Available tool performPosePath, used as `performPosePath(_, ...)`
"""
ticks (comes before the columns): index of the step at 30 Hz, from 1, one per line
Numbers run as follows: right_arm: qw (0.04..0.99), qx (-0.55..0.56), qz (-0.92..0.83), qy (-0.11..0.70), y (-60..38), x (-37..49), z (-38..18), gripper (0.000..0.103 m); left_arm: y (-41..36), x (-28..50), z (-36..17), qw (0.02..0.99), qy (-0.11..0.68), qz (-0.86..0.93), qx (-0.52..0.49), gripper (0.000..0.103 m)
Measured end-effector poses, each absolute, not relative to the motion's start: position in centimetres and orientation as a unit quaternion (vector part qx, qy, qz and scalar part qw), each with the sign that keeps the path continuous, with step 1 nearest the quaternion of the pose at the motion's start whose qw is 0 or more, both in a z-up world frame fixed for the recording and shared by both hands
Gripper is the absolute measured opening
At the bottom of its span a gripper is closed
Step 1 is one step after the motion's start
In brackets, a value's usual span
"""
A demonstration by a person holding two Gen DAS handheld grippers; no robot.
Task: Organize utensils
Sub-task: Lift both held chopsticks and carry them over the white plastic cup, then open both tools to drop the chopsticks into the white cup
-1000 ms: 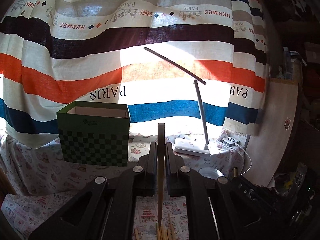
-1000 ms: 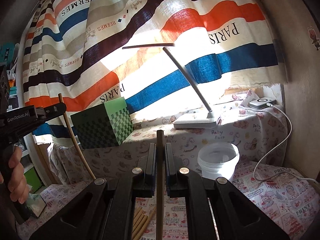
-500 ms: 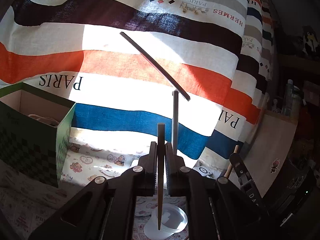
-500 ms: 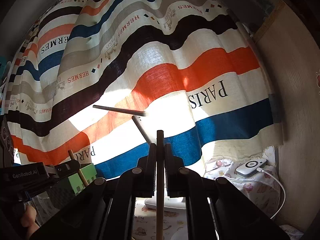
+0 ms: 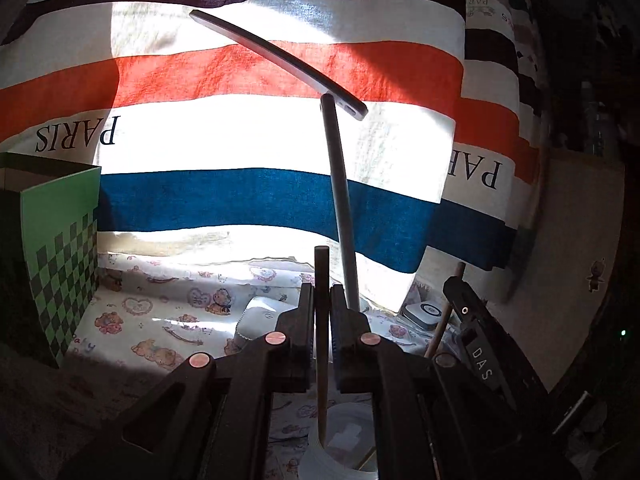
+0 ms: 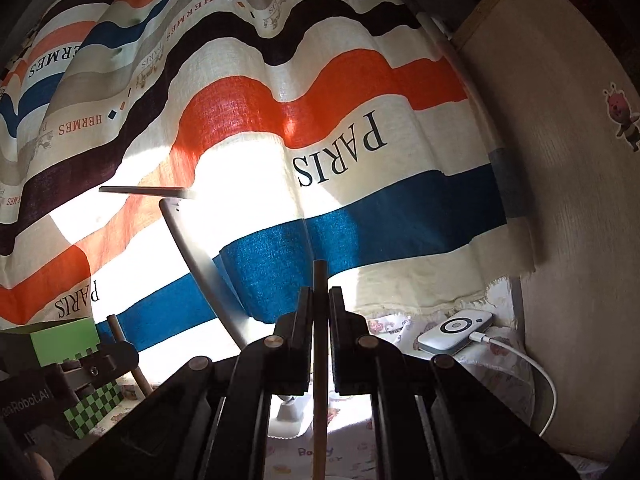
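Two grippers each clench one chopstick; the left gripper (image 5: 322, 300) should keep its chopstick (image 5: 321, 344) upright over the white cup (image 5: 320, 456), the right gripper (image 6: 320, 304) likewise.

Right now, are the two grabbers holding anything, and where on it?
Yes. The left gripper pinches a wooden chopstick near its top end. The right gripper pinches another chopstick, also near its top end.

The left gripper (image 5: 322, 300) clamps an upright chopstick (image 5: 321, 360) whose lower end hangs over a white cup (image 5: 320, 454), right of the green box (image 5: 60, 248).
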State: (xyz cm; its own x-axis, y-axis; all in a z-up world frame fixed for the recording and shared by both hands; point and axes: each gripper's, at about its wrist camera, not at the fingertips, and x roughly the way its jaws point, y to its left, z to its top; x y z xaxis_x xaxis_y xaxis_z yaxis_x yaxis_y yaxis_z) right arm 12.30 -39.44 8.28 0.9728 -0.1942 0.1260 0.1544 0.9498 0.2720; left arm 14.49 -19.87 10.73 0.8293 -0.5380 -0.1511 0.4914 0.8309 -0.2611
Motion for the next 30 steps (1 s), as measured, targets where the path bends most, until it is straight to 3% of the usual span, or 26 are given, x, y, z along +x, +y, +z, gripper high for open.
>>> performPosePath(3,0.987,0.147,-0.060,-0.021,-39.7,13.9,6.9,0.008,-20.1,14.3,10.0,0.949,0.121,-0.274,-0.094,0.006)
performPosePath(4,0.988,0.148,-0.051,-0.006,-39.8,14.1,6.6,0.008,-20.2,14.1,9.9,0.951,0.120,-0.270,-0.092,0.011)
performPosePath(5,0.988,0.150,-0.041,0.006,-39.8,14.3,6.3,0.008,-20.0,13.8,9.8,0.953,0.120,-0.264,-0.089,0.018)
performPosePath(7,0.988,0.152,-0.013,0.033,-39.8,14.4,6.0,0.008,-19.6,13.1,9.8,0.961,0.109,-0.238,-0.089,0.047)
performPosePath(9,0.987,0.148,-0.001,0.054,-39.7,14.3,6.0,0.010,-18.9,12.3,10.0,0.970,0.096,-0.209,-0.085,0.060)
performPosePath(10,0.988,0.142,0.002,0.064,-39.6,14.2,6.1,0.019,-18.5,12.0,10.2,0.971,0.092,-0.205,-0.082,0.066)
performPosePath(11,0.988,0.136,0.002,0.073,-39.5,14.0,6.2,0.038,-18.0,11.6,10.4,0.973,0.088,-0.197,-0.077,0.069)
performPosePath(13,0.987,0.129,-0.014,0.090,-39.4,13.4,6.6,0.065,-16.7,10.8,10.8,0.979,0.075,-0.177,-0.069,0.082)
performPosePath(16,0.985,0.133,-0.040,0.098,-39.6,11.6,7.4,0.068,-14.5,9.7,11.5,0.986,0.054,-0.149,-0.054,0.101)
performPosePath(20,0.985,0.117,-0.095,0.081,-39.4,8.2,8.6,0.069,-11.1,8.8,12.6,0.993,0.048,-0.110,-0.018,0.103)
performPosePath(24,0.987,0.135,-0.044,0.074,-38.1,4.9,8.9,0.070,-7.3,7.1,13.3,0.995,0.035,-0.090,-0.018,0.103)
performPosePath(30,0.988,0.123,0.035,0.088,-33.6,1.3,8.4,0.074,-2.0,4.2,12.4,0.998,0.018,-0.030,0.060,0.103)
